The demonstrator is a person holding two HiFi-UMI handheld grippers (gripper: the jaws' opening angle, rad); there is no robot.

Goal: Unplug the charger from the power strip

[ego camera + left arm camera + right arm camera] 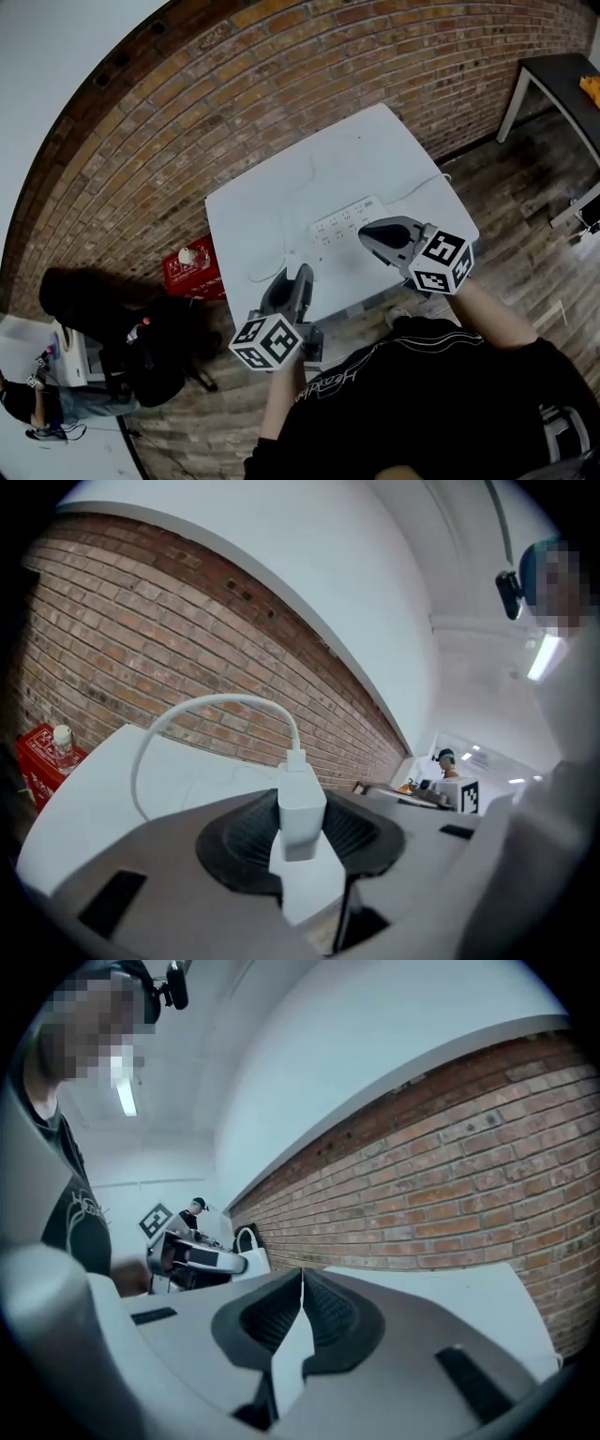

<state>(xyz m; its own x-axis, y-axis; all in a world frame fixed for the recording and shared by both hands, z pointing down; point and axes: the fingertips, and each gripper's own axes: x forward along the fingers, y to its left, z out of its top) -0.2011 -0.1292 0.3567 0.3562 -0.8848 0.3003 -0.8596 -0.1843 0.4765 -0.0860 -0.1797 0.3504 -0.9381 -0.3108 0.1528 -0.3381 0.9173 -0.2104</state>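
dark top (441, 394) on the person wearing the rig fills the bottom of the head view, and both forearms reach out from it over the white table (281, 202). from my seat, the left gripper (301, 272) sits at the table's near edge, its marker cube (266, 341) turned toward the camera. its own view gives me the grip plainly: the jaws stand part-way apart and are clamped on the white charger (302, 803), with a ribbed black pad (246, 834) pressed on each side of the block. the charger stands upright between them, clear of the table. its white cable (211, 703) rises from the top, arches over to the left and drops toward the tabletop. the charger is out of the power strip (345, 225), which lies flat near the middle of the table. the right gripper (364, 233) hangs over the strip's near right end; i cannot tell from the head view whether it touches. its own view shows the jaws pressed together with nothing between them, pointed toward the brick wall (469, 1166). a red crate (192, 270) with a bottle (187, 255) on it stands just off the table's left edge. another person (194, 1211) is far off in the right gripper view.
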